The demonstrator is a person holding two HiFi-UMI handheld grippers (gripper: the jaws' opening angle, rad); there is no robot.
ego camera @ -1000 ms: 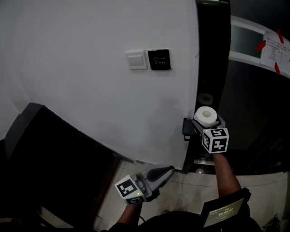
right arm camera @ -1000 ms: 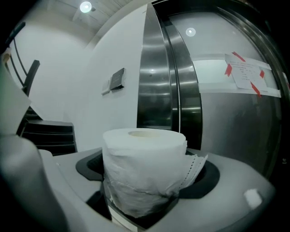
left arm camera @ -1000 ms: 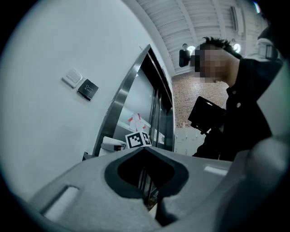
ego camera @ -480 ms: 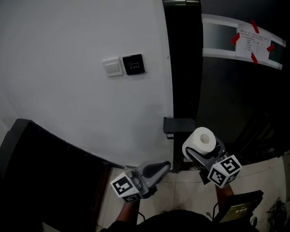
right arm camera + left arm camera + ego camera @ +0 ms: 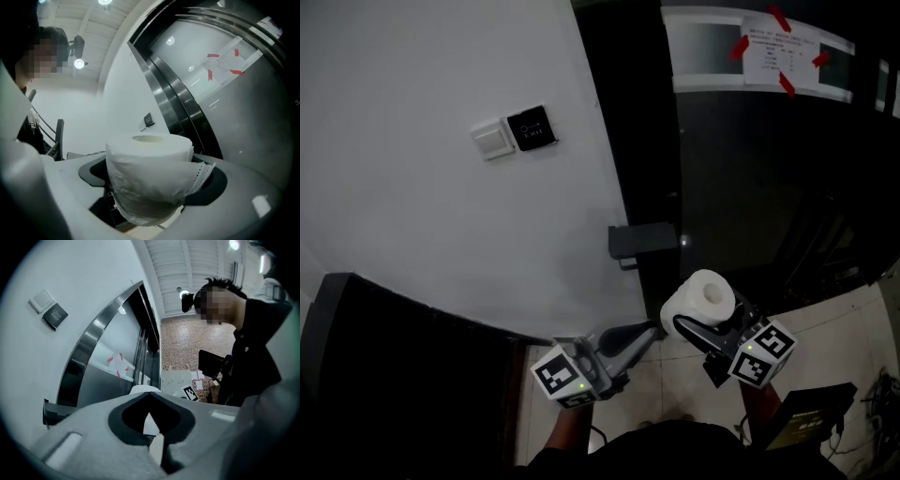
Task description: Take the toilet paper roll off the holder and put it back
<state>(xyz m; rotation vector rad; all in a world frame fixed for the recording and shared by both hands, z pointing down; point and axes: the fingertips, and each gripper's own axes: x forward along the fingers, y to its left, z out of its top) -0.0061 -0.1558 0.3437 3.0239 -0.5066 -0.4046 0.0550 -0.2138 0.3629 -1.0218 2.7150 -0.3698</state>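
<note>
This looks like the entrance of an office or other commercial building, not a home. A white rocker switch (image 5: 492, 141) and a black square button plate (image 5: 530, 127) sit side by side on the plain white wall (image 5: 422, 216). Next to them is a dark glass door (image 5: 741, 187) in a brushed steel frame (image 5: 89, 341), with a printed paper notice (image 5: 772, 49) fixed by red tape. The floor is pale tile (image 5: 853, 328). Beyond are a red brick wall (image 5: 187, 345) and a white slatted ceiling (image 5: 187, 263).

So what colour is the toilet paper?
The toilet paper roll is white, clearest in the right gripper view.
</note>
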